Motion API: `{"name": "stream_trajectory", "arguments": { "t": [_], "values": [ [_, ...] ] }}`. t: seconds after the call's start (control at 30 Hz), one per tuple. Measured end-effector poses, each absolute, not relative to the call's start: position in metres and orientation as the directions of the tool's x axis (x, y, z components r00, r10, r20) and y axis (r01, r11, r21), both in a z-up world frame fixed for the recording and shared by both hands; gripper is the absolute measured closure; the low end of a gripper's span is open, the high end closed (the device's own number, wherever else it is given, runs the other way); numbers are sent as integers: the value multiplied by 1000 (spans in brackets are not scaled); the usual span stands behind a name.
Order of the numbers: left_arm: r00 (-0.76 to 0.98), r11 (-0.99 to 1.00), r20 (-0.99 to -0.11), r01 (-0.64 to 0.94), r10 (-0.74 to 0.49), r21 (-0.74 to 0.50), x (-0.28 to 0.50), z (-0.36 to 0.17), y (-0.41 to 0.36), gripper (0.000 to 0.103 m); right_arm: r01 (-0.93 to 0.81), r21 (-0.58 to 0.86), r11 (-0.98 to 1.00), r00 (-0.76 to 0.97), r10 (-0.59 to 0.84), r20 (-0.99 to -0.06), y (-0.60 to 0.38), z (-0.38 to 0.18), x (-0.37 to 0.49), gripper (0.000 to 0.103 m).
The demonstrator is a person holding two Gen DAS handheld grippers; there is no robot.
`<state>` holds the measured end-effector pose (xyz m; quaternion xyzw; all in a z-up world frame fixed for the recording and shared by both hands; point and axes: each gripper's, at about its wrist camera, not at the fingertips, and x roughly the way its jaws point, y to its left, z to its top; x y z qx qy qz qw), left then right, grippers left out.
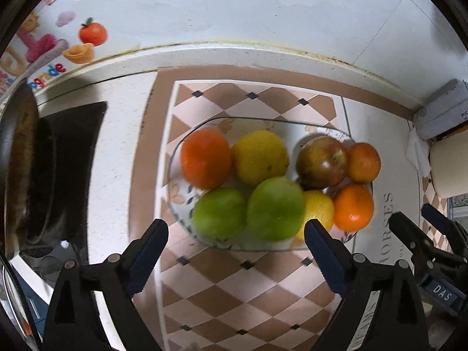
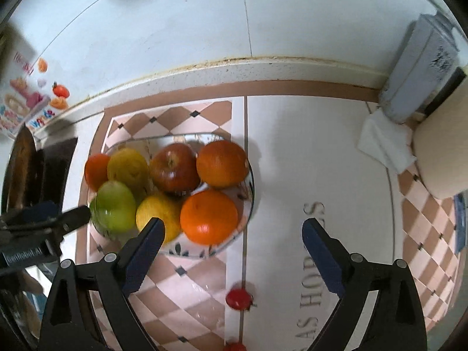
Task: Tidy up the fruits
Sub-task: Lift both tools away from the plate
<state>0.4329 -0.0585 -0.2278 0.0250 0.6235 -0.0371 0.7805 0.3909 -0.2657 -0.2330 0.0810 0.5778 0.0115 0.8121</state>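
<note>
A glass bowl (image 1: 187, 140) on the checked mat holds several fruits: oranges (image 1: 205, 158), lemons (image 1: 259, 157), two green apples (image 1: 275, 208) and a red apple (image 1: 321, 161). My left gripper (image 1: 236, 234) is open and empty, just in front of the bowl's near rim. My right gripper (image 2: 233, 232) is open and empty, to the right of the bowl (image 2: 251, 175), near an orange (image 2: 208, 217). The right gripper also shows at the right edge of the left wrist view (image 1: 418, 219). Two small red fruits (image 2: 238, 299) lie on the mat below the bowl.
A dark pan (image 1: 26, 169) sits on a black stove at the left. A white box (image 2: 418, 67), folded tissue (image 2: 383, 143) and a cream container (image 2: 441, 152) stand at the back right. A tiled wall runs behind the counter.
</note>
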Motion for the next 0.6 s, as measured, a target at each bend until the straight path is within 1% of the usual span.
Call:
{"name": "stream_trajectory", "arguments": {
  "t": [0.17,0.43,0.6],
  "values": [
    [281,995,-960,86,16,41,407,-217,-48,8,65,122,990,351,92,-932,-258,-222,366,6],
    [349,996,-937,86,6,39,372,-193,-41,8,52,107,993,408,76,-910,-246,-189,334,6],
    [427,992,-904,99,26,76,347,-172,-39,8,62,112,992,449,72,-890,-242,-167,309,6]
  ]
}}
